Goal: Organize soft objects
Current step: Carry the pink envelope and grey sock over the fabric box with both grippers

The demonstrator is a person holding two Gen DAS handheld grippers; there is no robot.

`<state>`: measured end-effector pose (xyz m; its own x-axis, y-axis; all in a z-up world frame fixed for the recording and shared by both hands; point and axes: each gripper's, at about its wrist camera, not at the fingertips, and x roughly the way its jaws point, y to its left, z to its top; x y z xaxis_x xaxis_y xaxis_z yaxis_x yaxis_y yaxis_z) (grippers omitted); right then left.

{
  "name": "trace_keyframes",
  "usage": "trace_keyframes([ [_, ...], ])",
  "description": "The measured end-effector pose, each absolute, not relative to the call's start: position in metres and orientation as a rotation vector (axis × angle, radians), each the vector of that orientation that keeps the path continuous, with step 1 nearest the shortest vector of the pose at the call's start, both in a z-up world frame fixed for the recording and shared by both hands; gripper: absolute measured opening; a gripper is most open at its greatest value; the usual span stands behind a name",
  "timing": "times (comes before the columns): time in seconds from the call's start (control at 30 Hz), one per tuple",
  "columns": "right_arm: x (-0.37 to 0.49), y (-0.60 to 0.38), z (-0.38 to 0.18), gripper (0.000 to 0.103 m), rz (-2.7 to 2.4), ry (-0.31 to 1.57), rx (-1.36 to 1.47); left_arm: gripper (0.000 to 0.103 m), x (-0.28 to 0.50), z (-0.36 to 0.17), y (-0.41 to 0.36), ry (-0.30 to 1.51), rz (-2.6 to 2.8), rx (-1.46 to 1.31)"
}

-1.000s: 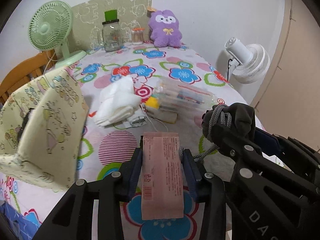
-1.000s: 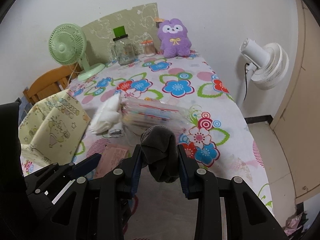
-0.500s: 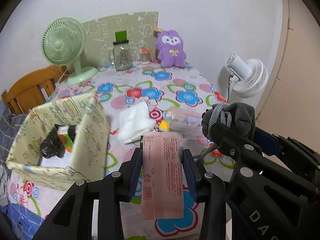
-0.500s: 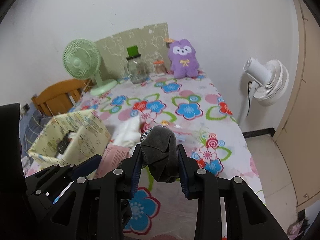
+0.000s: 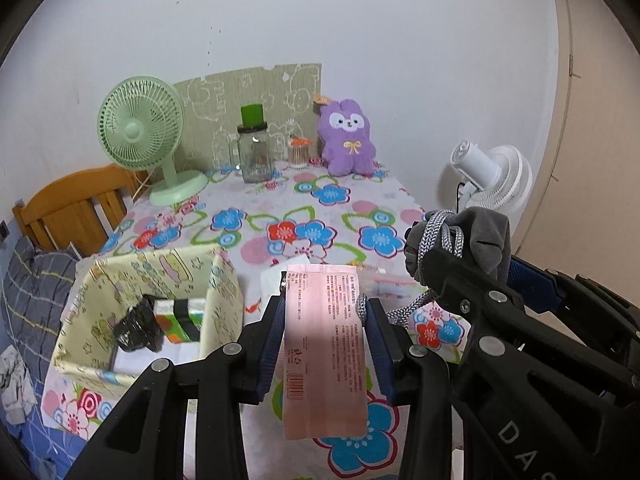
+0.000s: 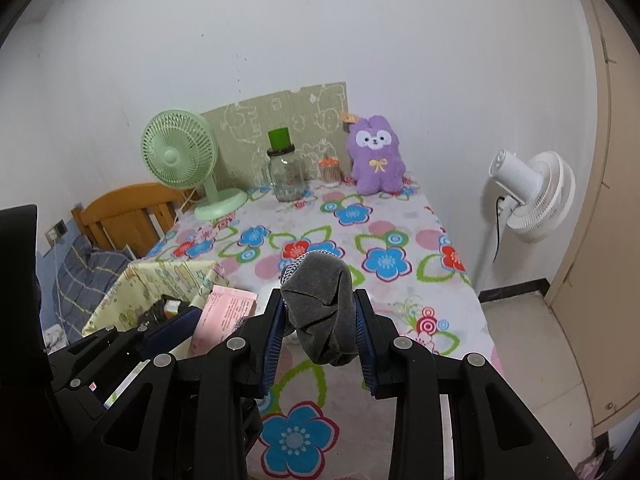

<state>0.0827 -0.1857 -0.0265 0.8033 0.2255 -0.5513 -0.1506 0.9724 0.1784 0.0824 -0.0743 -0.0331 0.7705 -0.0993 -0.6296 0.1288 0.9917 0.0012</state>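
Observation:
My left gripper [image 5: 323, 322] is shut on a pink tissue packet [image 5: 324, 344], held upright above the flowered tablecloth [image 5: 304, 216]. To its right, my right gripper [image 6: 319, 322] is shut on a grey drawstring pouch [image 6: 320, 304]; the same grey pouch [image 5: 476, 236] with its braided cord shows in the left wrist view. A yellow cartoon-print box [image 5: 152, 304] stands at the left, below the left gripper, with a black bundle and a green-orange pack inside. A purple plush toy [image 5: 349, 138] sits at the table's far end. White folded cloth is mostly hidden behind the packet.
A green desk fan [image 5: 140, 132], a glass jar with a green lid [image 5: 254, 148] and a small jar stand at the back by a printed board. A white floor fan [image 6: 532, 196] stands right of the table. A wooden chair [image 5: 76, 204] and blue bedding lie left.
Both grippers have risen together with the packet and the pouch still held. The table looks farther away, and the box's inside has come into view at the left.

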Motion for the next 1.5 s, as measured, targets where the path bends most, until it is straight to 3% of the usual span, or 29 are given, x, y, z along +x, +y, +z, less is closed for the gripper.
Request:
trace_keyframes([
  [0.47, 0.094, -0.160, -0.004, 0.037, 0.200, 0.590, 0.110, 0.041, 0.093, -0.014, -0.050, 0.644, -0.107, 0.032],
  [1.5, 0.143, -0.052, -0.027, 0.037, 0.301, 0.669, 0.029, 0.041, 0.121, -0.036, 0.050, 0.690, 0.040, -0.014],
])
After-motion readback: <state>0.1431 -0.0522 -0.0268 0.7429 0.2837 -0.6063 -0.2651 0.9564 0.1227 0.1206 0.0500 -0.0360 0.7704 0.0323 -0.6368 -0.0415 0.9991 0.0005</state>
